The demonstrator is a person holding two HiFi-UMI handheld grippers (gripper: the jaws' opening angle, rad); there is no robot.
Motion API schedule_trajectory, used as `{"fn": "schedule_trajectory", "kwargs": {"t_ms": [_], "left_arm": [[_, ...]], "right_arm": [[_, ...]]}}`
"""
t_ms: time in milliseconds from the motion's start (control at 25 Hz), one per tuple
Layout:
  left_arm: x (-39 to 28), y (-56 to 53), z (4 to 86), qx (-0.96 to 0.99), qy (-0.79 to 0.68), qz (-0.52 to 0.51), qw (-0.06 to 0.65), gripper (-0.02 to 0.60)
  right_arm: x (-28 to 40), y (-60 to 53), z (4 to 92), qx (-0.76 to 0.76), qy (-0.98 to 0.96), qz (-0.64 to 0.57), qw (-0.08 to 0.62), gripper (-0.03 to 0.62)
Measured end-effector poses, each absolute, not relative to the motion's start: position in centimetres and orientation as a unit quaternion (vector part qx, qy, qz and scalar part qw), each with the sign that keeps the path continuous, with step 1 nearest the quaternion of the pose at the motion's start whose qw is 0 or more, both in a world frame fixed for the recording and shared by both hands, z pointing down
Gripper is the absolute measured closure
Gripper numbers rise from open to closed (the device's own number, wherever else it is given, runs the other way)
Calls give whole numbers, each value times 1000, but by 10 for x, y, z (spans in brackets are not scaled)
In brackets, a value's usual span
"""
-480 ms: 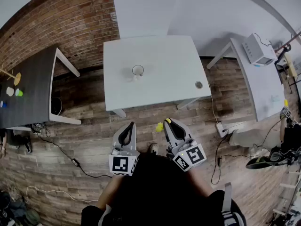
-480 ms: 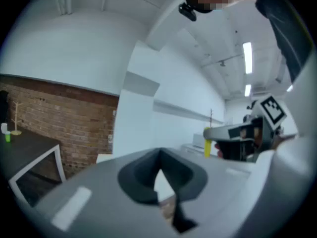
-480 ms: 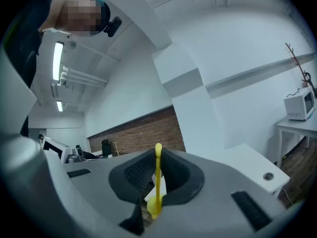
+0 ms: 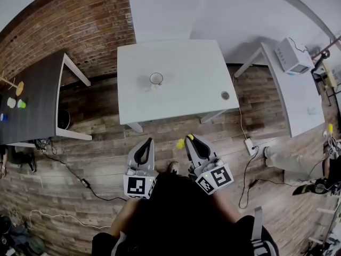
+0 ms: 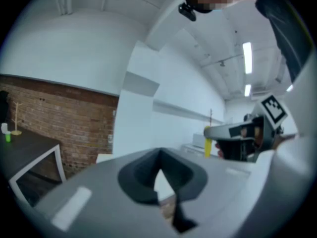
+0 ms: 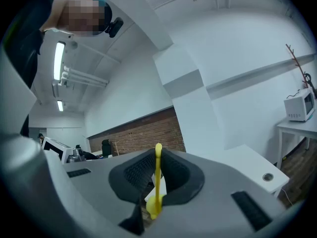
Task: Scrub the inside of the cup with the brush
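Observation:
A clear cup (image 4: 156, 79) stands alone on the white table (image 4: 186, 73), far ahead of both grippers. My left gripper (image 4: 146, 142) hangs over the wooden floor, short of the table; its jaws (image 5: 159, 175) are shut with nothing between them. To its right, my right gripper (image 4: 191, 138) is shut on a yellow brush (image 4: 180, 143). In the right gripper view the brush's thin yellow handle (image 6: 158, 175) stands upright between the pads. The left gripper view shows the brush (image 5: 208, 147) poking out beside the other gripper.
A dark table (image 4: 32, 105) with small coloured items stands at the left. Another white table (image 4: 298, 97) with a white appliance (image 4: 292, 55) is at the right. Cables and a power strip (image 4: 249, 145) lie on the floor. A person's legs (image 4: 290, 164) show at the far right.
Both grippers hold still. The person at the far right edge has shifted their legs.

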State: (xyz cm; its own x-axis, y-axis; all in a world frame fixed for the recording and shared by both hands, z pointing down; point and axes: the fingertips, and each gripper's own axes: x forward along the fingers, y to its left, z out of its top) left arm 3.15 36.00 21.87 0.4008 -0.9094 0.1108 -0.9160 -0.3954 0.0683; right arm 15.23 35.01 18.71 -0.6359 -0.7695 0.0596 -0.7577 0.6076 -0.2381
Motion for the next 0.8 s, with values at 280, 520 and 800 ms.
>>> {"fn": "schedule_trajectory", "kwargs": {"t_ms": [280, 520, 800], "left_arm": [[35, 359, 224, 830, -553, 34, 63, 581], [44, 357, 225, 823, -562, 46, 64, 581], [56, 354, 235, 807, -584, 55, 71, 581]], "right_arm": [[161, 347, 187, -426, 896, -124, 29, 565], [173, 341, 192, -423, 896, -133, 33, 565], [182, 327, 201, -403, 905, -133, 33, 565]]}}
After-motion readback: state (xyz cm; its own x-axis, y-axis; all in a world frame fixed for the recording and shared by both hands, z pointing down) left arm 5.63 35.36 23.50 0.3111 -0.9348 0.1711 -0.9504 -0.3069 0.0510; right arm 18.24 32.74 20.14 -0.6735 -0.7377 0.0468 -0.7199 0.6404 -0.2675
